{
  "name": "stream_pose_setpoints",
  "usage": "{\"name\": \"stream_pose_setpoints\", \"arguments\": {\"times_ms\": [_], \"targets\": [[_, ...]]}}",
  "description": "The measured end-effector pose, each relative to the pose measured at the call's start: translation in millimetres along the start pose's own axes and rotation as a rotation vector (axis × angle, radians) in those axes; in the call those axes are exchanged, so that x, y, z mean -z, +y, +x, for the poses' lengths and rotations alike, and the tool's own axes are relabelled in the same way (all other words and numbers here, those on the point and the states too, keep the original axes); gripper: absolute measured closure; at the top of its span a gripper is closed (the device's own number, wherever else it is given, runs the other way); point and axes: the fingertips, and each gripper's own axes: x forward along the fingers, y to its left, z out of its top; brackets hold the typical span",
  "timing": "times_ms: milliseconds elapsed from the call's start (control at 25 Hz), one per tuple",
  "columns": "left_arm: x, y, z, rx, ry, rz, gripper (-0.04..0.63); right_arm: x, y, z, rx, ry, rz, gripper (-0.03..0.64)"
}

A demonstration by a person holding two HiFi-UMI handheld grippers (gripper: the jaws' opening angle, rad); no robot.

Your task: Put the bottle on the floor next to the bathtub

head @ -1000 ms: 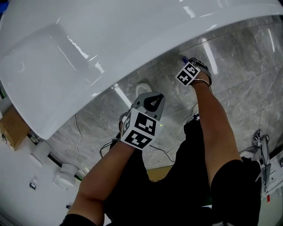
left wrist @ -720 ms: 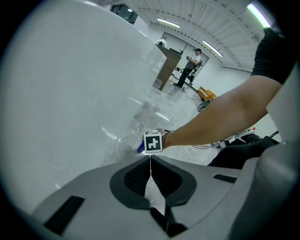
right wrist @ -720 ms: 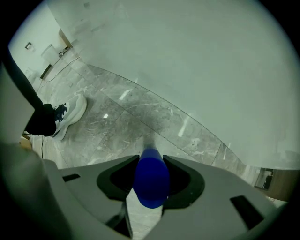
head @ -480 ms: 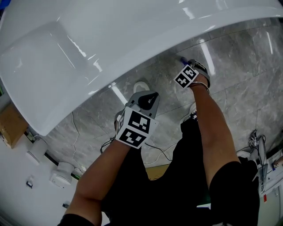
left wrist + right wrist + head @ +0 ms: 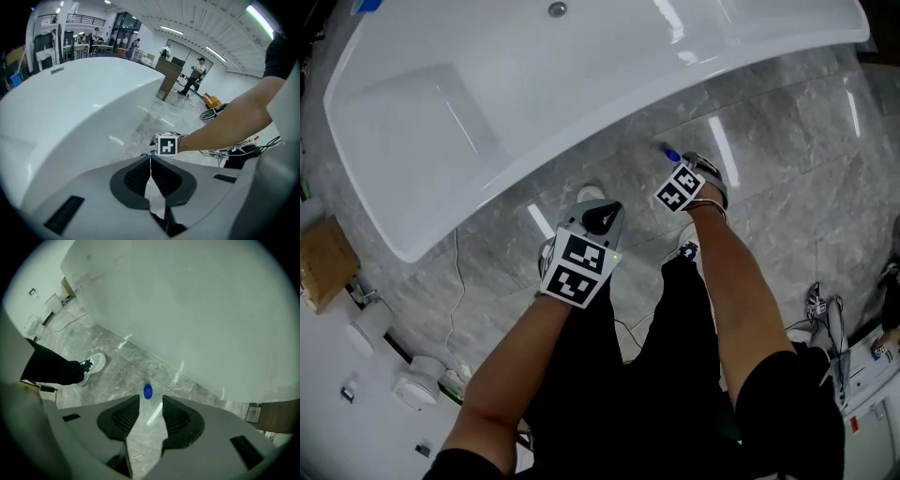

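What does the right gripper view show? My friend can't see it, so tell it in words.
The right gripper holds its two grey jaws apart above a grey marble floor, and a small blue bottle cap sits just past their tips. A big white bathtub fills the top, and a white shoe shows at the left.

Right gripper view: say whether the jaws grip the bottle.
No, the right gripper has its jaws apart, floor between them, the bottle's blue cap beyond their tips.

The bottle (image 5: 147,391) sits on the floor (image 5: 787,159) beside the bathtub (image 5: 581,84), just ahead of my right hand-held gripper (image 5: 150,403).
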Motion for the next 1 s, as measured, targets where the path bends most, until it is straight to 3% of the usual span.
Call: {"name": "stream_pose_setpoints", "arguments": {"times_ms": [200,480,720,1000], "targets": [[-33,-28,-41,-0.012,-0.044,-0.030,0.577,-3,-8,-89,-0.007,-0.059,0.017,0.448],[-76,-74,-90,-0.001,-0.070,0.025,0.577,1,-20,-209,-0.047,-0.149,0.092,0.448],[-121,-108,-124,0.056,-0.099,0.095,0.577,-21,-35,-354,-0.157,-0.438,0.388,0.473],[-156,-154,-186,0.132,-0.233,0.025,0.578,-22,-47,-512,-0.248,-0.804,0.729,0.517]]}}
